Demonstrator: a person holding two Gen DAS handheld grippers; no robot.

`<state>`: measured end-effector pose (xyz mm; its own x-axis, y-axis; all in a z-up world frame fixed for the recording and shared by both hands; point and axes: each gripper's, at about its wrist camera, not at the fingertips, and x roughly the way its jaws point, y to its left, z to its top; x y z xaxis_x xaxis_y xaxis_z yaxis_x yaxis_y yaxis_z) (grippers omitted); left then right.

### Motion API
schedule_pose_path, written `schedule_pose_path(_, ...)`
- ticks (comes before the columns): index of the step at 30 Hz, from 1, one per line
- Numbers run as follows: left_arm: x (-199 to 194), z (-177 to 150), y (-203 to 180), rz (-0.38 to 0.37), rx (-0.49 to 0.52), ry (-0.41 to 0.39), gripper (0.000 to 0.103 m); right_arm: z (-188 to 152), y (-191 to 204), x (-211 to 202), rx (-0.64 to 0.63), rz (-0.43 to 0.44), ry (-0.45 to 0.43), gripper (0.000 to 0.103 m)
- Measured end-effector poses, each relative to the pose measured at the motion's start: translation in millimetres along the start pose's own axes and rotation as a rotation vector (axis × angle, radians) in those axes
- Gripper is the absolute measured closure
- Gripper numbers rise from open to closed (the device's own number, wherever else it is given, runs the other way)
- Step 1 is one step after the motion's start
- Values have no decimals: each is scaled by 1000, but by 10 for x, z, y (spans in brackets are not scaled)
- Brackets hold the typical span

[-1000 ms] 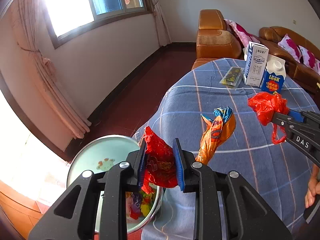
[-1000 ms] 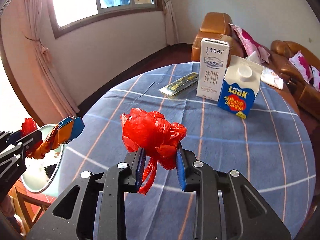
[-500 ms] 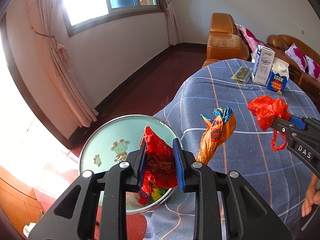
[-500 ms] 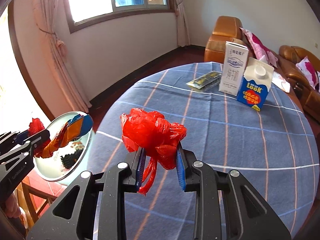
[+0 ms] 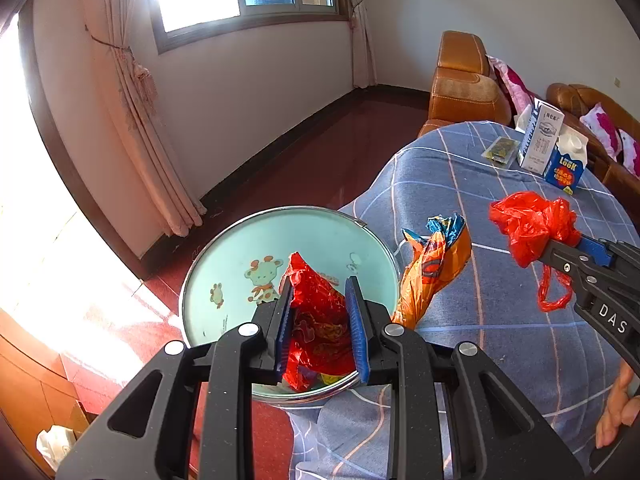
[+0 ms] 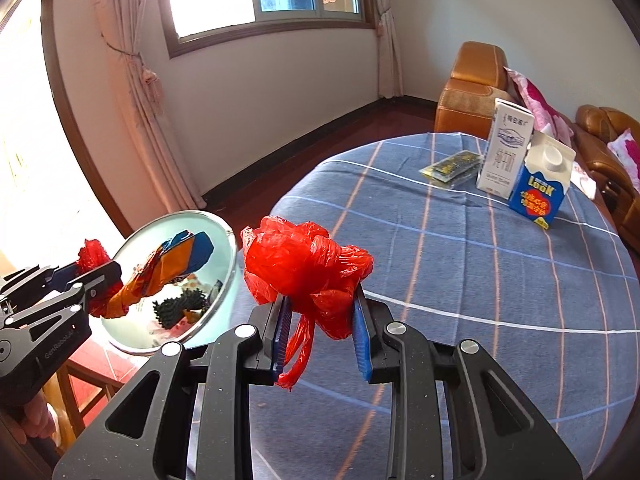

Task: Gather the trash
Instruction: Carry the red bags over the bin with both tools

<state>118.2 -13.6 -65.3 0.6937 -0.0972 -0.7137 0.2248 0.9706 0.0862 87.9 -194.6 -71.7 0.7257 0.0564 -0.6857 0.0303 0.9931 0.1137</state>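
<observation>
My left gripper [image 5: 322, 322] is shut on a red snack wrapper [image 5: 318, 320], with an orange and blue wrapper [image 5: 434, 264] hanging from its right side. It hangs over a round metal bin [image 5: 224, 256] with a pale green cartoon lining, beside the table. My right gripper [image 6: 320, 334] is shut on a crumpled red plastic bag [image 6: 304, 268] above the table's left part. The left gripper [image 6: 86, 280] with its wrappers [image 6: 168, 268] shows at the left of the right wrist view, above the bin [image 6: 216, 228]. The right gripper [image 5: 568, 256] and bag [image 5: 532, 228] show in the left wrist view.
The round table has a blue checked cloth [image 6: 480, 264]. At its far side stand a white milk carton [image 6: 506, 148] and a blue carton [image 6: 542, 184], with a flat dark packet [image 6: 450, 168] beside them. Brown sofas [image 6: 472, 92] with pink cushions lie beyond. Trash lies in the bin's bottom [image 6: 180, 308].
Both grippers have moved back and left from the table with their loads still held. The bin has come more fully under the left gripper and into the right wrist view.
</observation>
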Motion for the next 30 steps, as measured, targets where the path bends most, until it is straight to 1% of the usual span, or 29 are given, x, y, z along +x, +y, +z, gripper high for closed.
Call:
schedule_pose_path(5,-31,-32,109,-9,-24,-2,78,10,146,-16,-21,16,-5,75)
schedule_pose_path(23,-59,-119,572,28,-118,-2,78,40,662,46,-92,83,-1,75)
schedule_pose_path(30,-21,-141,689,41,-143,6,78,71,831,103,-121,107,1,75)
